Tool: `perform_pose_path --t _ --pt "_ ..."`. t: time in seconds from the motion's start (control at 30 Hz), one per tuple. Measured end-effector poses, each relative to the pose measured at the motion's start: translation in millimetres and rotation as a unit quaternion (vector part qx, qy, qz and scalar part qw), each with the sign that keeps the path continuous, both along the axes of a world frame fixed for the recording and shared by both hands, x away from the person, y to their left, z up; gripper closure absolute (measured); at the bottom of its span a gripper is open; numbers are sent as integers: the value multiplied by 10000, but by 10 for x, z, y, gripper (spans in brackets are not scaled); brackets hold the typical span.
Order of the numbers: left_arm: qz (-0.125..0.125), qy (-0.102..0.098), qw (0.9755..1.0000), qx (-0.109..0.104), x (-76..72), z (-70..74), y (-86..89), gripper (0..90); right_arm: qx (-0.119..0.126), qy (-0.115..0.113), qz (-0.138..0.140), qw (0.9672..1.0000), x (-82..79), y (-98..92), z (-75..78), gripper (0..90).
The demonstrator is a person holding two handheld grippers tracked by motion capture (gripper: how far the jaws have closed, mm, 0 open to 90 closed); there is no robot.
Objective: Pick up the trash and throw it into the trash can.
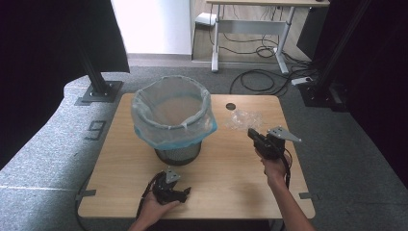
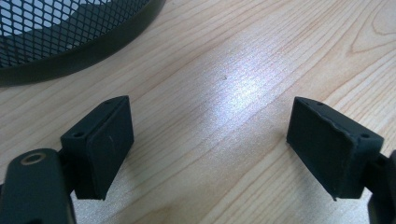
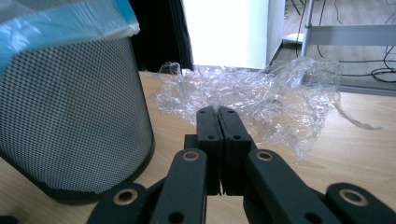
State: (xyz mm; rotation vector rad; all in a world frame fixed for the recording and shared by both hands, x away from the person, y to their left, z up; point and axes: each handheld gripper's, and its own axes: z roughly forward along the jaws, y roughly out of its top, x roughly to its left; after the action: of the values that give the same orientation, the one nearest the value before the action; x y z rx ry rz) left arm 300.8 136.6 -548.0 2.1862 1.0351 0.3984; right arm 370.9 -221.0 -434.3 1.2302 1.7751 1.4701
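A crumpled sheet of clear plastic film (image 1: 242, 118) (image 3: 280, 98) sits at the table's far right, bunched up off the wood. My right gripper (image 1: 251, 133) (image 3: 217, 112) is shut, and its tips pinch the near edge of the film. A black mesh bin (image 1: 172, 122) (image 3: 70, 121) with a blue-white liner stands left of it, mid-table. My left gripper (image 1: 185, 193) (image 2: 210, 126) lies low on the wood at the near edge, open, with bare table between its pads. The bin's base (image 2: 70, 46) shows just beyond that gripper.
The wooden table (image 1: 226, 173) has a small black round mark (image 1: 231, 105) near its far edge. Beyond it are grey carpet, loose cables (image 1: 260, 77), a desk frame (image 1: 250, 29) and black posts on base plates (image 1: 98, 89) at both sides.
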Motion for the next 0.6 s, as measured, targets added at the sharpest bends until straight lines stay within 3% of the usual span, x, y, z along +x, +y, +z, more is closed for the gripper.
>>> perform_pose_path --t 0.6 --pt "4 -7 10000 -6 -1 0 -5 147 146 -333 80 9993 -94 53 230 877"
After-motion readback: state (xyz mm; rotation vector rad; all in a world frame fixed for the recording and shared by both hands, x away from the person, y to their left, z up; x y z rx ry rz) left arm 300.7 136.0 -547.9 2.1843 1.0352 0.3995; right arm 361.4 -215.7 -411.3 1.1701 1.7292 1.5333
